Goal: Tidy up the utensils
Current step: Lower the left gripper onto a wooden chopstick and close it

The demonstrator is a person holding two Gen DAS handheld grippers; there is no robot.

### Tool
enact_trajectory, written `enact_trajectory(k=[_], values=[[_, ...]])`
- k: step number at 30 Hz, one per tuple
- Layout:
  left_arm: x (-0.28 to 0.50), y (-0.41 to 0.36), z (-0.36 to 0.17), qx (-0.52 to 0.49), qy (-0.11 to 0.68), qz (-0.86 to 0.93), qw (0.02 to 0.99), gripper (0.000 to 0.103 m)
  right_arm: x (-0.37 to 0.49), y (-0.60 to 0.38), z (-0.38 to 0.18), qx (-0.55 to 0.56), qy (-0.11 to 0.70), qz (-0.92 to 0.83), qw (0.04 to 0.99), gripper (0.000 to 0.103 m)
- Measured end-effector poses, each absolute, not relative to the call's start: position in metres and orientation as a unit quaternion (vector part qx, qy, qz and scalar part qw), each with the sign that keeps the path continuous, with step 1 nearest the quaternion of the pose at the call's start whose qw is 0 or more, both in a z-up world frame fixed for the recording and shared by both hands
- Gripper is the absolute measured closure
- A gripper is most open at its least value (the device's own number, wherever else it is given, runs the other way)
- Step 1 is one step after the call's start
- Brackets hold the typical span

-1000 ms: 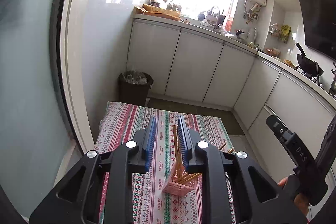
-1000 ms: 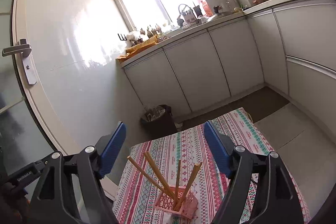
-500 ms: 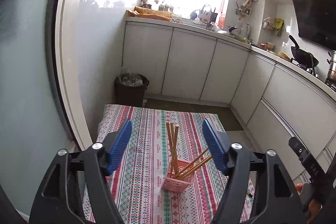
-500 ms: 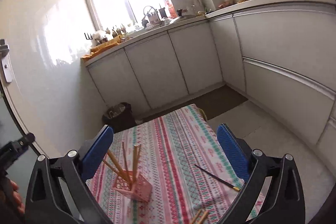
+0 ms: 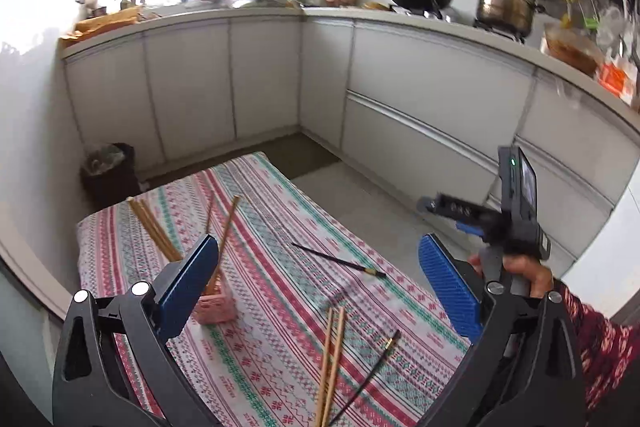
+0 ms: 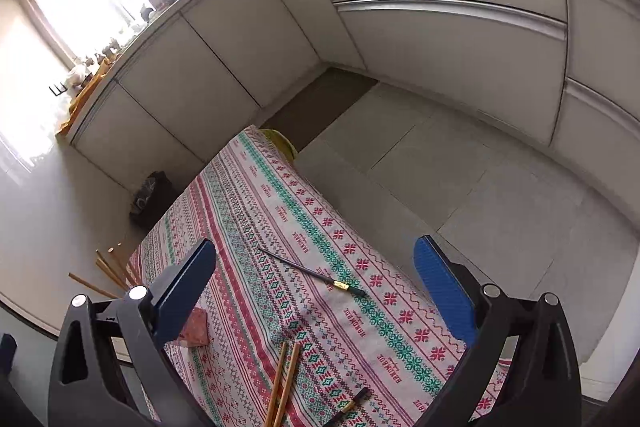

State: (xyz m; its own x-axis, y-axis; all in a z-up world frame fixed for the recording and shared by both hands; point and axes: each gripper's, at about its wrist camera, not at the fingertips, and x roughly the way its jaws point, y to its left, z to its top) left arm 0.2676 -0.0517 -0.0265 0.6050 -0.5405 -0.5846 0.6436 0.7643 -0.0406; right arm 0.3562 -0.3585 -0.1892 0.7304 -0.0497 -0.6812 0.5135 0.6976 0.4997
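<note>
Both grippers have swung to the right across the striped tablecloth (image 5: 280,227) since the earlier frame, so the pink holder (image 5: 214,301) with upright wooden chopsticks (image 5: 154,229) now sits at the left. Left gripper (image 5: 320,283) is opening and right gripper (image 6: 316,287) stands wide; nothing lies between either pair of jaws. On the cloth lie a black chopstick (image 6: 310,271), a wooden pair (image 5: 330,363) and another black chopstick (image 5: 370,377) nearer the camera.
</note>
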Motion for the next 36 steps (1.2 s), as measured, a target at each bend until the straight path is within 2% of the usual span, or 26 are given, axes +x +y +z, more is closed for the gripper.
enact_trajectory(k=[7,16,23,25,28,30,32,35,36], values=[[0.276,-0.114,-0.102,0.165,0.395,-0.347,0.834,0.007,0.352,-0.385,-0.196,0.380,0.335,-0.172,0.845,0.007],[0.324,-0.168,-0.213,0.262,0.545,-0.316,0.731,0.007,0.353,-0.414,-0.211,0.439,0.354,-0.161,0.810,0.007],[0.390,-0.168,-0.270,0.242,0.644,-0.252,0.681,0.008,0.358,-0.417,-0.212,0.453,0.360,-0.138,0.804,0.007],[0.401,-0.169,-0.281,0.249,0.652,-0.239,0.675,0.016,0.359,-0.417,-0.215,0.459,0.365,-0.135,0.799,0.007],[0.409,-0.170,-0.295,0.260,0.660,-0.228,0.667,0.034,0.361,-0.418,-0.218,0.467,0.371,-0.130,0.792,0.007],[0.410,-0.171,-0.303,0.266,0.663,-0.225,0.662,0.054,0.361,-0.419,-0.219,0.467,0.374,-0.128,0.791,0.007],[0.411,-0.171,-0.311,0.267,0.667,-0.227,0.658,0.058,0.361,-0.419,-0.219,0.466,0.375,-0.129,0.791,0.007],[0.410,-0.171,-0.317,0.265,0.669,-0.231,0.655,0.058,0.362,-0.419,-0.221,0.466,0.379,-0.127,0.789,0.007],[0.410,-0.172,-0.317,0.263,0.669,-0.234,0.655,0.062,0.363,-0.419,-0.221,0.465,0.381,-0.127,0.789,0.007]])
